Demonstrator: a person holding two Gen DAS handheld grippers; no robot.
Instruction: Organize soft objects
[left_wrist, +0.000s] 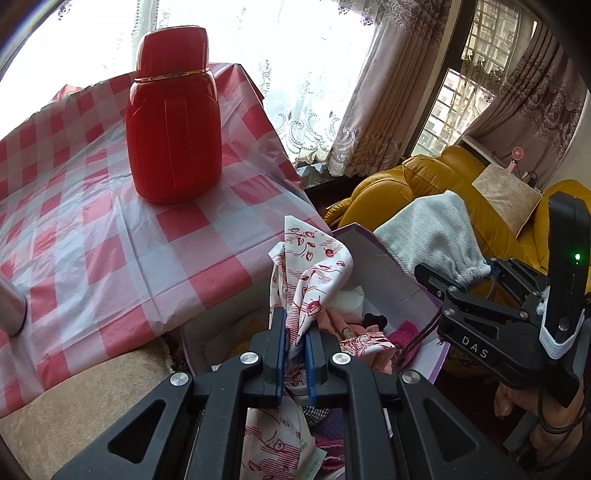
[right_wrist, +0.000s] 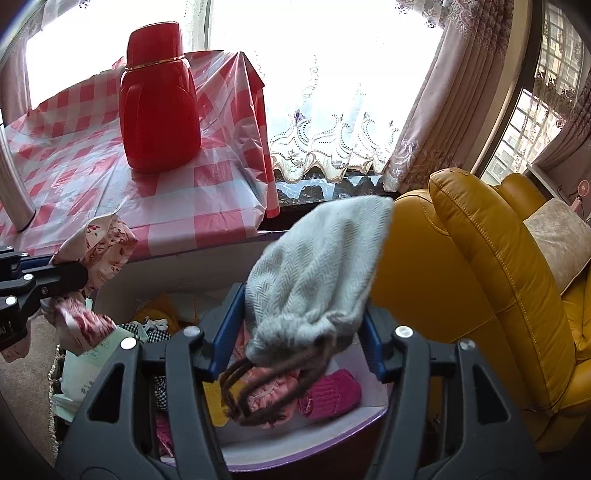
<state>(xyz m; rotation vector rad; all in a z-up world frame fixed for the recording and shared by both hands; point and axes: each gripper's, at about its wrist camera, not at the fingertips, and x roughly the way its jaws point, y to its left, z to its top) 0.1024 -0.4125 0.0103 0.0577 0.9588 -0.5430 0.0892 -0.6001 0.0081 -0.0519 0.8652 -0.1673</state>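
Observation:
My left gripper (left_wrist: 295, 325) is shut on a white cloth with a red leaf print (left_wrist: 314, 266), held above a purple-rimmed white box (left_wrist: 391, 266); the cloth also shows at the left of the right wrist view (right_wrist: 103, 240). My right gripper (right_wrist: 303, 306) has its jaws wide apart, with a grey knit drawstring pouch (right_wrist: 317, 269) between them above the box (right_wrist: 306, 424); the pouch looks blurred. In the left wrist view the pouch (left_wrist: 432, 232) sits at the right gripper's tips (left_wrist: 476, 280). The box holds several soft items, among them a pink knit piece (right_wrist: 332, 395).
A red thermos (left_wrist: 173, 122) stands on a table with a red-and-white checked cover (left_wrist: 92, 229) to the left of the box. A yellow leather armchair (right_wrist: 491, 280) with a beige cushion (right_wrist: 557, 243) is on the right. Curtains and windows are behind.

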